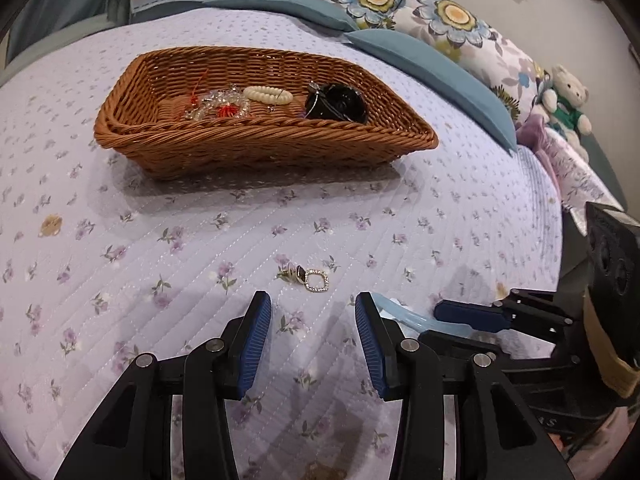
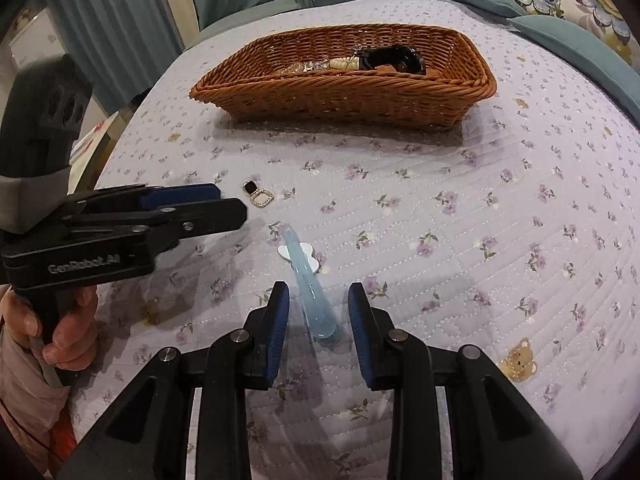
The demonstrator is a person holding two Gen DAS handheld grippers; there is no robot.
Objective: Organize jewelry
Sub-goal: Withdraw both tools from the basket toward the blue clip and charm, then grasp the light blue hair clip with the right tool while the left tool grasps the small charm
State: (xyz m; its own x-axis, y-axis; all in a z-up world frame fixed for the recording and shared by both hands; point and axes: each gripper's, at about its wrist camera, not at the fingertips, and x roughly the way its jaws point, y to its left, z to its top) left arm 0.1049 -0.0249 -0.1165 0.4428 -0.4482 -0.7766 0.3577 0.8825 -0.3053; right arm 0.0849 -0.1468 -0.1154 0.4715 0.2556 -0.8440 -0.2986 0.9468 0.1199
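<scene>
Jewelry still loose on a quilted bed: nearer than the basket [image 1: 208, 148], an earring [image 1: 306, 276] lies just ahead of the left claw [image 1: 313, 312], whose jaws stand apart and empty. It looks light, small and snag-prone; the square hoop seems the best hold. To its right, a pale blue hairpin [image 2: 310, 280], likely stiff and slick, lies between the parted jaws of the right claw [image 2: 319, 300], untouched. Both claws tilt steeply down.

Black tool [image 2: 319, 300] arms, ribbed blue pads [image 2: 280, 332], silver pivot pins, pink sleeve [image 2: 24, 392]
</scene>
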